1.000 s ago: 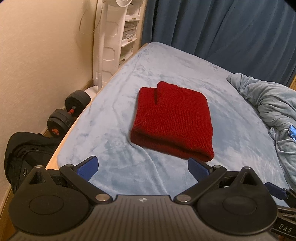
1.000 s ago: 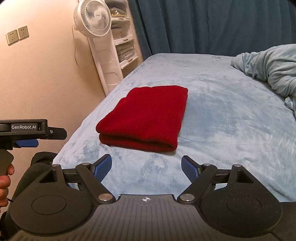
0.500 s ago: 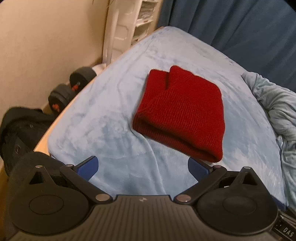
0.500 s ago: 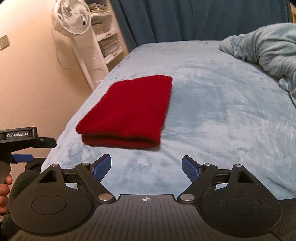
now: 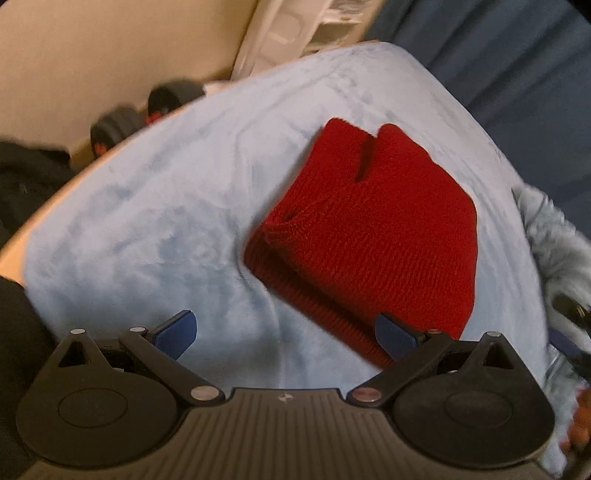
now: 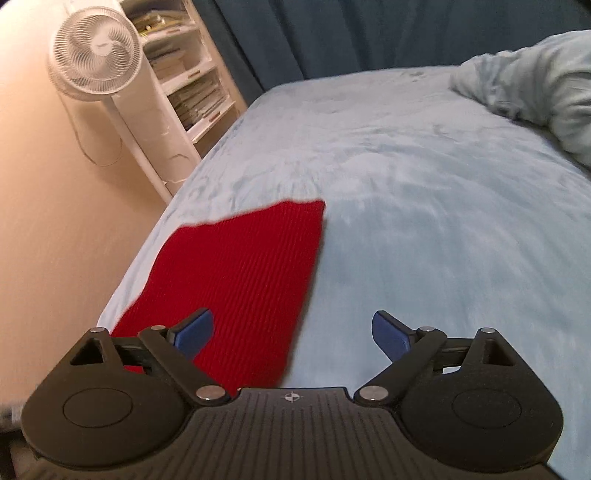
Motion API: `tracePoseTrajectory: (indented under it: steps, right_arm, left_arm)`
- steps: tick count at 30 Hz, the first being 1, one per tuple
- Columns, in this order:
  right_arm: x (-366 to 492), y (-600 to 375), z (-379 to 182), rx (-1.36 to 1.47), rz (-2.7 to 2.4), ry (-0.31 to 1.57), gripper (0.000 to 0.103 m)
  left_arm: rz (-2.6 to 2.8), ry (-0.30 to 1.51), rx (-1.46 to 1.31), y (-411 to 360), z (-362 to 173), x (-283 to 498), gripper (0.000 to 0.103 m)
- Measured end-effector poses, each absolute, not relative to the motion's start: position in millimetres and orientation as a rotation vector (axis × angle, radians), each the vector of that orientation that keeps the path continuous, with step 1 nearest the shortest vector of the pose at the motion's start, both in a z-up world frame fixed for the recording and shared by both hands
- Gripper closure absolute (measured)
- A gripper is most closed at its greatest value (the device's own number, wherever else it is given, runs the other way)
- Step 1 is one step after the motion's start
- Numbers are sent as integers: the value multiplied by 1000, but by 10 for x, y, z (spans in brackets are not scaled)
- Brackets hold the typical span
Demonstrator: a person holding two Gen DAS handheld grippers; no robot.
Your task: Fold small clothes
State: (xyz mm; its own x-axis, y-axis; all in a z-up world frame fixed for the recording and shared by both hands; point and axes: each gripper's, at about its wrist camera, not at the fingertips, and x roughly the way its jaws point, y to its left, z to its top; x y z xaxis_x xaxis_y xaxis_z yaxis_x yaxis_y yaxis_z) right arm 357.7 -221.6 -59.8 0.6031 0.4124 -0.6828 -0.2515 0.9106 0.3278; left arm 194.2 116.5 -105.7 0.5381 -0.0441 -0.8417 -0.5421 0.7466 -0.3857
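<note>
Both grippers, left (image 5: 286, 334) spread and empty, right (image 6: 292, 332) opening empty, near a red knit (image 5: 373, 236) by the bed's (image 5: 147, 221) near edge, soft, limp, likely best pinched at its thick folded hem.

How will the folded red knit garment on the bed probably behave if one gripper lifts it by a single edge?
The red knit garment lies in soft stacked layers, so it would likely droop and unfold. Its ribbed texture probably grips the pads rather than slipping. It looks light, and the plush blanket may drag slightly.

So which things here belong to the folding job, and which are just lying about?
Job: red knit garment; left tool, open; right tool, opening, nothing gripped.
Lying about: fan, shelf unit, dumbbells, crumpled blanket, curtain.
</note>
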Motion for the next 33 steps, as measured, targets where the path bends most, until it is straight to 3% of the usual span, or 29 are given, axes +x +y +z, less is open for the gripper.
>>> tracePoseTrajectory:
  steps: [8, 15, 17, 18, 20, 24, 25, 28, 32, 33]
  right_arm:
    - [5533, -1726, -1008, 269, 346, 979, 8]
    - [6222, -1081, -1586, 155, 404, 1205, 11]
    - [6264, -954, -1732, 131, 440, 1284, 38]
    - [6245, -903, -1763, 104, 459, 1295, 47]
    - [6178, -848, -1731, 46, 513, 1271, 62]
    - [6009, -1184, -1584, 121, 484, 1244, 71]
    - [5865, -1402, -1540, 165, 446, 1219, 74]
    - [5224, -2118, -1524, 358, 331, 1120, 77]
    - [3820, -2909, -1979, 867, 130, 1069, 77]
    - [3535, -2935, -2086, 957, 100, 1031, 77]
  left_arm:
    - [357, 974, -819, 1374, -1377, 2377, 0]
    - [421, 1040, -941, 1565, -1696, 2566, 0]
    - [425, 1026, -917, 1545, -1670, 2604, 2]
    - [406, 1002, -905, 1525, -1643, 2612, 24]
    - [391, 999, -872, 1525, -1597, 2660, 29]
    - [302, 1053, -824, 1736, -1549, 2999, 37]
    - [247, 1044, -770, 1760, -1493, 3176, 46]
    - [46, 999, -495, 1615, -1173, 3973, 46]
    - [-215, 1006, -315, 1128, -1036, 4998, 45]
    - [-241, 1017, -267, 1001, -1070, 5131, 40]
